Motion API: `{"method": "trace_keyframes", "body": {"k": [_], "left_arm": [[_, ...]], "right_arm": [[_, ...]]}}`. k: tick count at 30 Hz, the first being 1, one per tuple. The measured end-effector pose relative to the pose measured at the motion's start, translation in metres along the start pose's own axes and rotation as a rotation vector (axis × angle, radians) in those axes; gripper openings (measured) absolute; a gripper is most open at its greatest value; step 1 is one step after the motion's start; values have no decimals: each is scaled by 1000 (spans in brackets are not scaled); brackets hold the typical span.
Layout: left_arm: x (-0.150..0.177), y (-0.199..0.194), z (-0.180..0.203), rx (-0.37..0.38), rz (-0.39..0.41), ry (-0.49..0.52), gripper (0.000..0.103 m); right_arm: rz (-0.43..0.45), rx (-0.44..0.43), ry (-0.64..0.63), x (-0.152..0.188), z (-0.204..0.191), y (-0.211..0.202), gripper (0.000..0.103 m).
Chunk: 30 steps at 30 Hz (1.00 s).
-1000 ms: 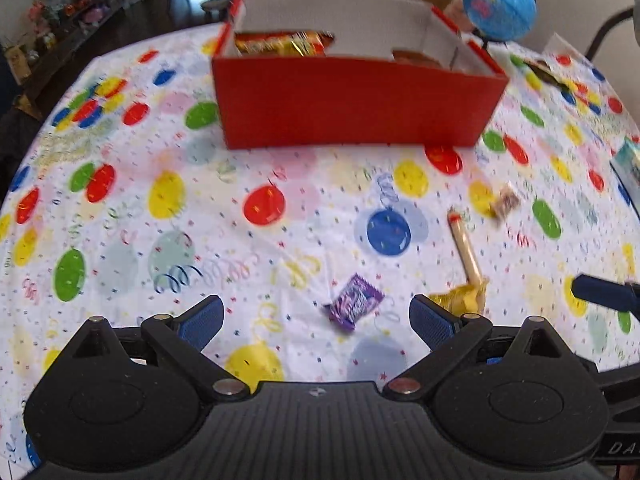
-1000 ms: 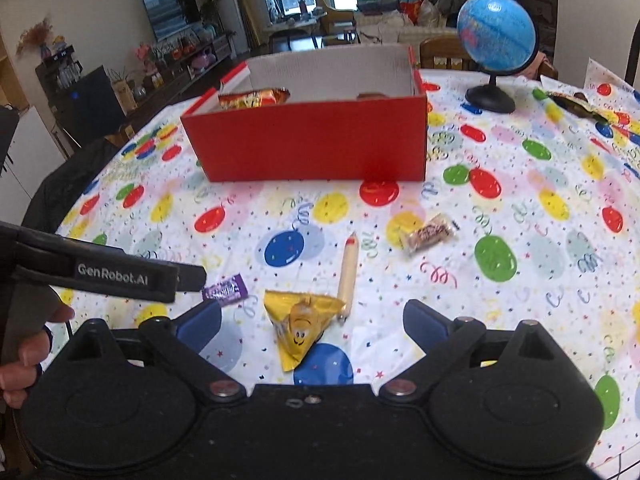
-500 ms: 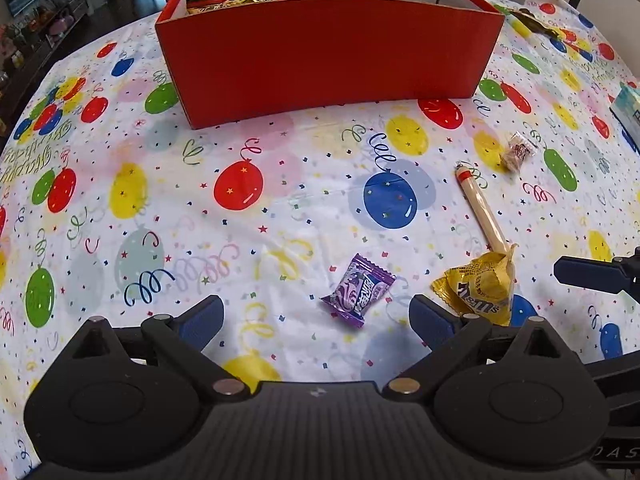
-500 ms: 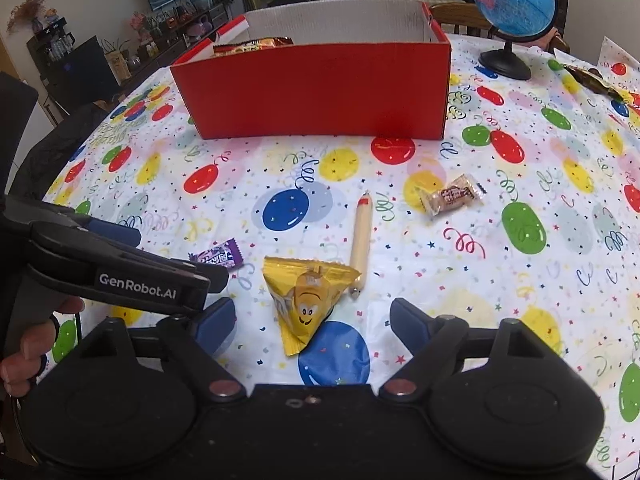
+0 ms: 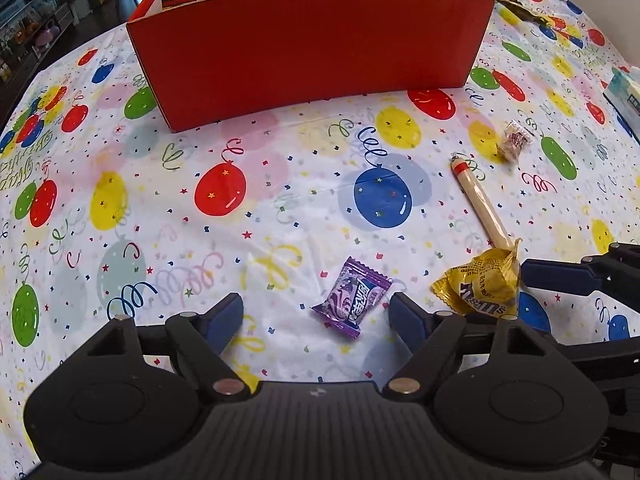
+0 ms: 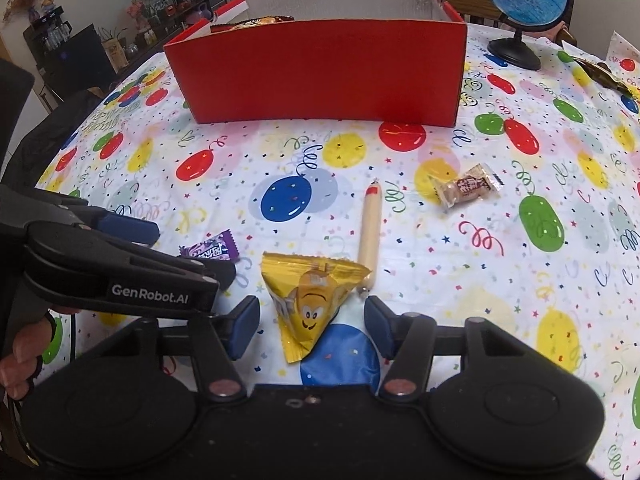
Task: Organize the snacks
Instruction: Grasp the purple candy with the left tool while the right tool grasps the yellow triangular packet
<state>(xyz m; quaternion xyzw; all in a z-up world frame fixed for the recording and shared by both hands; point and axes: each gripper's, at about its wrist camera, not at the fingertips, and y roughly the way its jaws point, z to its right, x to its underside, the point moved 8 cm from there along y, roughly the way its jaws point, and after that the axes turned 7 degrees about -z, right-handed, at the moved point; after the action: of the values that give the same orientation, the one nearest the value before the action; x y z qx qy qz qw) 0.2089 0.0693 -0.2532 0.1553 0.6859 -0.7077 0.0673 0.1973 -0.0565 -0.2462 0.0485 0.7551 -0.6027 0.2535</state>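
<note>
Purple candy (image 5: 352, 297) nearer left gripper (image 5: 316, 316), jaws apart

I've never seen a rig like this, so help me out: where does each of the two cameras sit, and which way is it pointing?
Left wrist: rides the left gripper, facing forward past its open jaws at the purple candy; the right gripper's fingertip pokes in.
Right wrist: rides the right gripper, aimed at the yellow M&M's bag; the left gripper and the person's hand show.
Both share the red box, the stick snack and both candies.
</note>
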Motion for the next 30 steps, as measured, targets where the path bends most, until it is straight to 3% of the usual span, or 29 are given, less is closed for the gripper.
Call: {"method": "trace_keyframes", "body": {"k": [5, 10, 15, 30], "left_arm": [[-1, -5, 5, 4, 24, 38, 53], [0, -8, 6, 8, 28, 30, 33], [1, -9, 5, 16, 22, 7, 22], [6, -31, -2, 33, 23, -100, 20]], "right_arm": [[-2, 1, -4, 0, -2, 3, 49], [10, 3, 12, -3, 1, 3, 41], [26, 7, 28, -3, 3, 0, 31], [107, 5, 41, -5, 10, -32, 27]]}}
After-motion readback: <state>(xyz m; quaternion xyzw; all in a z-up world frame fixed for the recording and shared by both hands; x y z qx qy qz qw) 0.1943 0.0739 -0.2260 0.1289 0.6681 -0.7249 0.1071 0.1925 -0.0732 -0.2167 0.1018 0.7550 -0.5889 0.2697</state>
